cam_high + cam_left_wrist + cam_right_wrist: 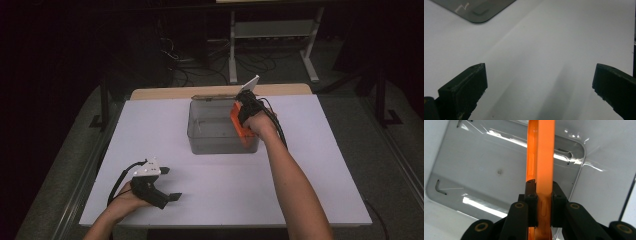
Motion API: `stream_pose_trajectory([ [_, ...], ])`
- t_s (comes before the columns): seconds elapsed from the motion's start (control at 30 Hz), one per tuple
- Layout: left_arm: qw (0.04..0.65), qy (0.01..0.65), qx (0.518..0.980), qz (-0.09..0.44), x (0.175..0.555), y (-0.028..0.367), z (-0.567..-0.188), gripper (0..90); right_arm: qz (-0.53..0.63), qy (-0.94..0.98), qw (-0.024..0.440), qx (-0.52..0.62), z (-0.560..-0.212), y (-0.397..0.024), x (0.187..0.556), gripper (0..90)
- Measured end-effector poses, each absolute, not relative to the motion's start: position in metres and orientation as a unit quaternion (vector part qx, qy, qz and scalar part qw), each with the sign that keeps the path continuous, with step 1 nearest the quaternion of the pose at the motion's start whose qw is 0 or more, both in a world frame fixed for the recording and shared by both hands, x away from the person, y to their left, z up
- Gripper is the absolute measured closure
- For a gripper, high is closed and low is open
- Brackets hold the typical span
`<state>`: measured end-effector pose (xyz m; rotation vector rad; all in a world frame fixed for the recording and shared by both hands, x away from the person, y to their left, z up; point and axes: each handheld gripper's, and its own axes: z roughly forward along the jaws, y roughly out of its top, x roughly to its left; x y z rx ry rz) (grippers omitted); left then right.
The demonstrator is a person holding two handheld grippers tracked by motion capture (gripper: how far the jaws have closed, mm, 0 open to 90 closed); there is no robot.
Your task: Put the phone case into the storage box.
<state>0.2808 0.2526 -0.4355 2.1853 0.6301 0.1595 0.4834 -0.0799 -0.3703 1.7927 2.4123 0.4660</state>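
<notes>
A: What colour is the flat thing (541, 157) over the bin?
B: Plain bright orange. The bin (212, 135) is clear, smoky grey.
A: And the table (310, 175)?
B: White, unpatterned, with a tan wooden strip (165, 93) at the far edge.

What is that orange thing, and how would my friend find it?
Start at the white table and find the clear plastic bin near its far edge. At the bin's right corner, the right tool is clamped on a thin, flat orange piece, held on edge over the bin. It is the only bright orange thing on the table.
</notes>
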Motion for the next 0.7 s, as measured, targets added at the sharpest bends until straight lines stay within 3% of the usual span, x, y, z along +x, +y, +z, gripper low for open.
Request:
stream_pose_trajectory([
  [0.7, 0.418, 0.251, 0.871, 0.063, 0.2806, 0.2528, -0.4353, 0.0, 0.134, 0.774, 0.058, 0.617, -0.3733, -0.0816, 0.4829, 78.6],
])
